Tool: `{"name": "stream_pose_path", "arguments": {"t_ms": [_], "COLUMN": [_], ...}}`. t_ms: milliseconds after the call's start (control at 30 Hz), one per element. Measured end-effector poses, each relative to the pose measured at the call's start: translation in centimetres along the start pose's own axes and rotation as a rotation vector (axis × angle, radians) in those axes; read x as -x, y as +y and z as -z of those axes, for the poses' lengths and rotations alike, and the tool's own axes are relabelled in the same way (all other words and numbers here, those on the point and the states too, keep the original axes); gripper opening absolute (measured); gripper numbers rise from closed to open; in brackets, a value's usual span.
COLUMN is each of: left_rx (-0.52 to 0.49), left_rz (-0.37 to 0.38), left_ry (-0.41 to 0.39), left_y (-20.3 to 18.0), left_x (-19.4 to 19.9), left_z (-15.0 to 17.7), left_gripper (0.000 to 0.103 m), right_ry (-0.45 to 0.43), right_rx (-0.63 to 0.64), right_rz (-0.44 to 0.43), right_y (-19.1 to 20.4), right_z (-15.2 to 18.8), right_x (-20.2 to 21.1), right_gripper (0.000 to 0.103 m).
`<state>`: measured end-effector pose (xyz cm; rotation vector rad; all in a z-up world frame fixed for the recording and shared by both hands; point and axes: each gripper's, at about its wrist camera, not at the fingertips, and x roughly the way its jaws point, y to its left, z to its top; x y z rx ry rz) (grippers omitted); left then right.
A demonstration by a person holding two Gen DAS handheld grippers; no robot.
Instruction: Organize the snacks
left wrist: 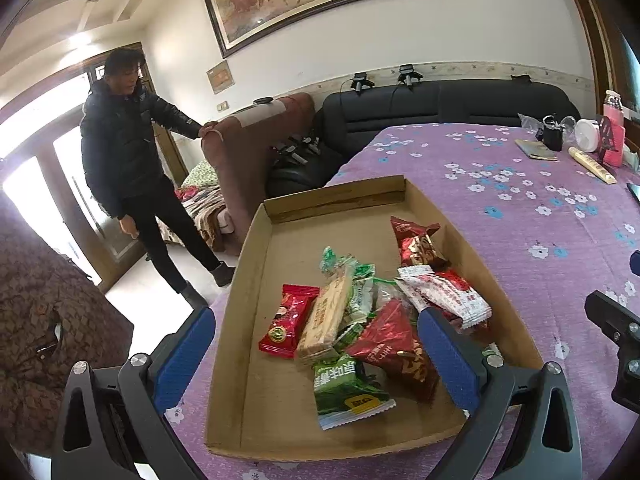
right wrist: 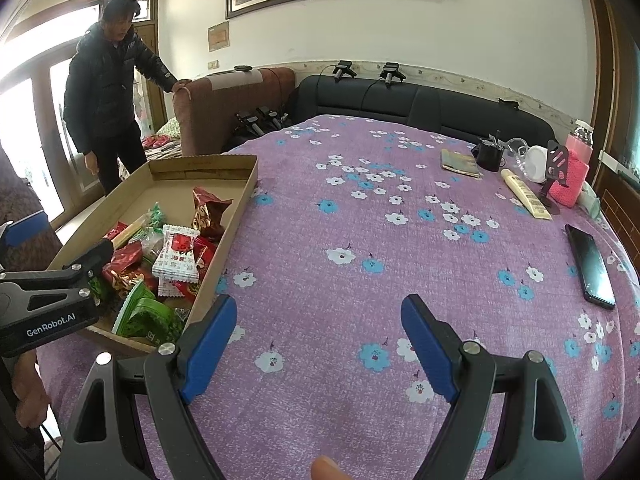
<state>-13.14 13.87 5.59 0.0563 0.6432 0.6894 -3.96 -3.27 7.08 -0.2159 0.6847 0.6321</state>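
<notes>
The snacks (left wrist: 360, 320) are all piled in the cardboard tray (left wrist: 256, 264), and that tray sits on the purple flowered tablecloth (right wrist: 360, 240) at the table's left edge, its far half bare; from my left claw the heap lies dead ahead at twelve o'clock: a flat red packet (left wrist: 289, 320) at the pile's nine o'clock, a long biscuit bar (left wrist: 326, 320) touching its right side, a green pack (left wrist: 346, 390) at six o'clock nearest me, a dark red pouch (left wrist: 394, 344) just beside it, a white and red sachet (left wrist: 444, 292) at two o'clock and one more red bag (left wrist: 418, 240) standing further back at one o'clock; my left claw (left wrist: 316, 356) hangs spread wide over the tray's near end, blue pads (left wrist: 184, 356) either side of the pile and nothing pinched between them; my right claw (right wrist: 320, 344) is released too, jaws wide apart above bare cloth, with the tray off at ten o'clock and the left claw's black body at nine; out at three o'clock a black phone (right wrist: 590, 266) lies flat, and toward one o'clock there is a cluster with a yellow tube (right wrist: 524, 196) and a pink bottle (right wrist: 574, 168); beyond the table at eleven o'clock a person in a black jacket (right wrist: 108, 92) stands with one hand on a brown armchair (right wrist: 224, 108)
</notes>
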Motion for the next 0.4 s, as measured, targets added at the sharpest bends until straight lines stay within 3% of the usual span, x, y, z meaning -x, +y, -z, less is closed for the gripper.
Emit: {"name": "stream_pose_path", "arguments": {"t_ms": [400], "left_rx": [0.007], "left_rz": [-0.071], "left_ry": [-0.04], "left_y": [0.73], "left_x": [0.82], "left_z": [-0.48], "left_gripper": [0.102], "right_ry": [0.007], "right_rx": [-0.01], "right_rz": [0.005], "right_y": [-0.3], "right_z": [0.1], "right_x": [-0.16], "right_gripper": [0.084]}}
